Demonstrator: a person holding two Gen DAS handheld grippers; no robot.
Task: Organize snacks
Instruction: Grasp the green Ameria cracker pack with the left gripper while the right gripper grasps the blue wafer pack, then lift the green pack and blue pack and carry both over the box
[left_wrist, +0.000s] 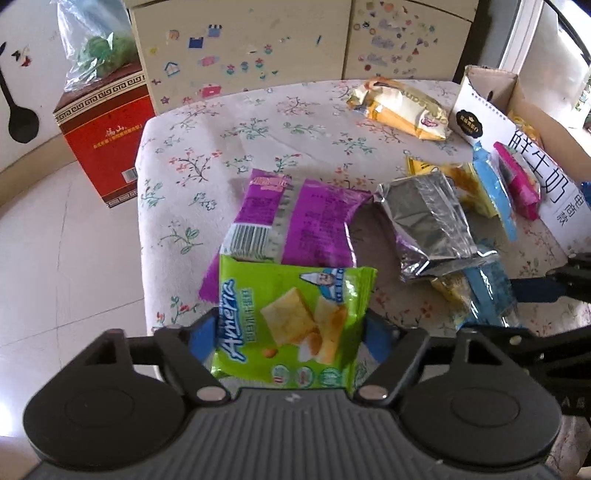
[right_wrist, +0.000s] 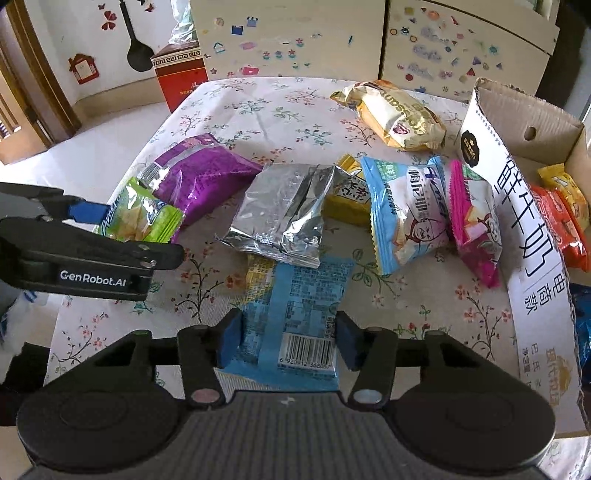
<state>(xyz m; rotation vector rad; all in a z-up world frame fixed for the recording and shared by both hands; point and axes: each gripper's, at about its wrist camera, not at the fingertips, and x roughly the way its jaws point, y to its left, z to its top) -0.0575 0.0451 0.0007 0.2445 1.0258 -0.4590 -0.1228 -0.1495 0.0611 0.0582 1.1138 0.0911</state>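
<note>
My left gripper (left_wrist: 290, 332) is shut on a green Ameria snack packet (left_wrist: 291, 325) and holds it above the table's left edge; it also shows in the right wrist view (right_wrist: 144, 218). My right gripper (right_wrist: 290, 338) is shut on a light blue packet with a barcode (right_wrist: 299, 314), low over the table. A purple packet (right_wrist: 203, 173), a silver foil packet (right_wrist: 284, 218), a blue-and-white packet (right_wrist: 406, 214), a pink packet (right_wrist: 474, 225) and a yellow croissant packet (right_wrist: 395, 114) lie on the floral tablecloth (right_wrist: 280, 107).
An open white cardboard box (right_wrist: 524, 229) at the right holds orange and yellow packets (right_wrist: 561, 214). A red carton (left_wrist: 107, 136) stands on the floor left of the table. Cupboards with stickers stand behind.
</note>
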